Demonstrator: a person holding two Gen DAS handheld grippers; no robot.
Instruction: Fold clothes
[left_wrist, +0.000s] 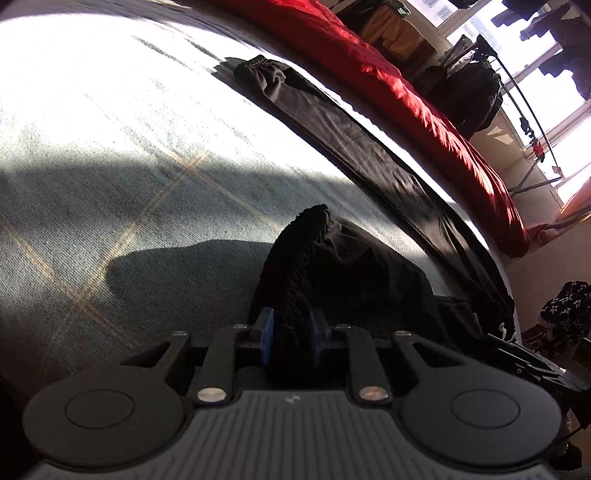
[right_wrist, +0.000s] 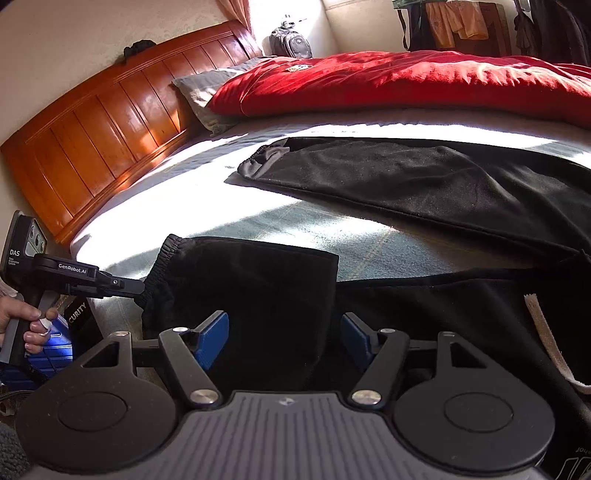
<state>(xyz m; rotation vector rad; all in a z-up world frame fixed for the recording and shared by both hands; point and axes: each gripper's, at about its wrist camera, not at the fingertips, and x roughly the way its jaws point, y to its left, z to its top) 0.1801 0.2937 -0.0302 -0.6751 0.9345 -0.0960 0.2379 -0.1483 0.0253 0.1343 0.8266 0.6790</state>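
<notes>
Hard sunlight enters through the windows (left_wrist: 532, 55) and falls in a broad band across the bed (left_wrist: 110, 122), where the sheet burns out to featureless white. Nearer the cameras the bed lies in cool shade with a sharp shadow edge. The black trousers (right_wrist: 424, 177) lose nearly all detail in the dark areas, and the red blanket (right_wrist: 406, 81) shows dappled highlights. The wooden headboard (right_wrist: 110, 129) carries glossy reflections. Both fisheye views bend straight lines strongly toward the edges. Focus is fairly crisp throughout, with slight softness at the corners.
</notes>
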